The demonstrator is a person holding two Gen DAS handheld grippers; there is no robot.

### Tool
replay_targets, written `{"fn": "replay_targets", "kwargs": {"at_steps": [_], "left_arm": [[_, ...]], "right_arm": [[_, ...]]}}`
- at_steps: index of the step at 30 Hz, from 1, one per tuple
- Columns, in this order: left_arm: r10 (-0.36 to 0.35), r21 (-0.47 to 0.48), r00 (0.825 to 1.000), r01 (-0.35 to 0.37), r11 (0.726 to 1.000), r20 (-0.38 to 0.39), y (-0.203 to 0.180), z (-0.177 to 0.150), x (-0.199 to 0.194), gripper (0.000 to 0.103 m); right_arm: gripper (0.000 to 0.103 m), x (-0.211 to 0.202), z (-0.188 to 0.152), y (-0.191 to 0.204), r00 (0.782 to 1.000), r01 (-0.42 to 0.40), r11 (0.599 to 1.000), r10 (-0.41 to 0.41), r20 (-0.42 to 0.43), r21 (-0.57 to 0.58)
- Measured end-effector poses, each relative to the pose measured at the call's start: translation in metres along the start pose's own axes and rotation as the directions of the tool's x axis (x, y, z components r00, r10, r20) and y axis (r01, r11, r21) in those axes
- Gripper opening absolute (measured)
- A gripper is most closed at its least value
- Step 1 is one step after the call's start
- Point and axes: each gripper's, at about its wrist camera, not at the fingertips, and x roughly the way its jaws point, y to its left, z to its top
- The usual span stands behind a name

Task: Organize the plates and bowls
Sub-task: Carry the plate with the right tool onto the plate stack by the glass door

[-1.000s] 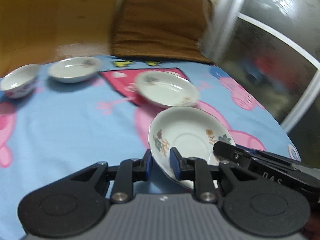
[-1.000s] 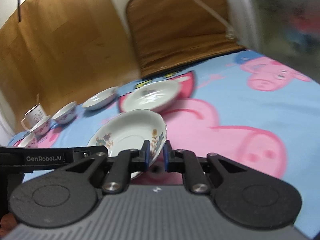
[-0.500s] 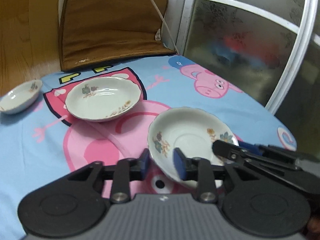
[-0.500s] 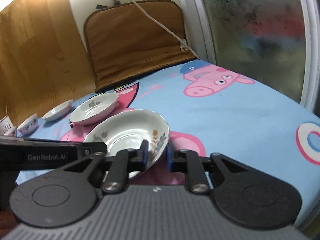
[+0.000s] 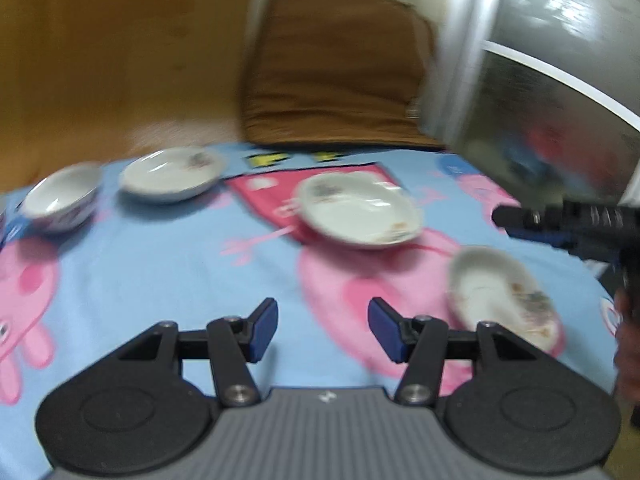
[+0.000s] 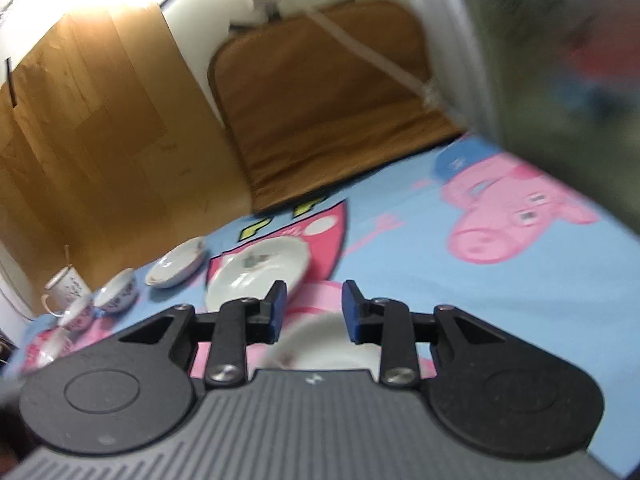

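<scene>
A white floral saucer (image 5: 504,296) lies on the blue cartoon tablecloth (image 5: 160,272), right of my open, empty left gripper (image 5: 323,330). In the right wrist view the same saucer (image 6: 324,344) shows low between and below the fingers of my open right gripper (image 6: 314,312). A larger white plate (image 5: 360,210) lies further back and also shows in the right wrist view (image 6: 260,272). A shallow dish (image 5: 172,174) and a small bowl (image 5: 62,202) sit far left. The right gripper's body (image 5: 580,232) hangs above the saucer.
A mug (image 6: 66,286) and more small bowls (image 6: 116,296) stand at the far left. A brown cushion (image 6: 332,108) leans on the wall behind the table. A glass door (image 5: 560,100) borders the right side. The table edge (image 5: 608,308) is close right.
Both grippers have opened and let go of the saucer, which now lies on the cloth. The left gripper swung left and away; the right gripper rose above the saucer.
</scene>
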Motion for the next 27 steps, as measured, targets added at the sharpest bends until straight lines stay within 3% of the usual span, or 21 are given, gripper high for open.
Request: {"fn": "replay_targets", "kwargs": {"at_steps": [3,7,9,11,17,22,25,27], "left_arm": [[0.008,-0.083,1.000,-0.010,0.997,-0.016,0.024,-0.006,-0.004,0.051],[0.024,-0.157,1.000,-0.026,0.987,-0.013,0.053,-0.011,-0.013,0.051],[0.030,-0.184,1.000,-0.031,0.982,-0.008,0.064,-0.011,-0.018,0.051],[0.035,-0.212,0.999,-0.034,0.977,0.000,0.074,-0.011,-0.022,0.052],[0.022,-0.300,1.000,-0.017,0.954,0.013,0.101,-0.015,-0.032,0.064],[0.020,-0.327,1.000,-0.015,0.945,0.013,0.113,-0.024,-0.043,0.064],[0.009,-0.312,1.000,-0.006,0.950,0.009,0.116,-0.032,-0.050,0.056],[0.020,-0.288,1.000,-0.017,0.957,0.008,0.116,-0.039,-0.057,0.042]], "right_arm": [[0.034,0.039,0.019,0.005,0.996,0.008,0.998,-0.003,-0.093,0.058],[0.033,0.089,0.028,0.018,0.979,0.056,0.998,-0.048,-0.200,0.031],[0.017,0.107,0.024,0.018,0.965,0.075,0.995,-0.056,-0.255,0.064],[0.015,0.108,0.022,0.030,0.966,0.090,0.995,-0.078,-0.247,0.038],[0.015,0.086,-0.014,0.081,0.947,-0.086,0.995,0.067,-0.315,-0.045],[0.015,0.061,-0.054,0.113,0.891,-0.247,0.968,0.211,-0.401,-0.039],[0.015,0.045,-0.069,0.129,0.864,-0.327,0.944,0.279,-0.418,-0.045],[0.015,0.035,-0.075,0.139,0.851,-0.370,0.927,0.312,-0.422,-0.061]]}}
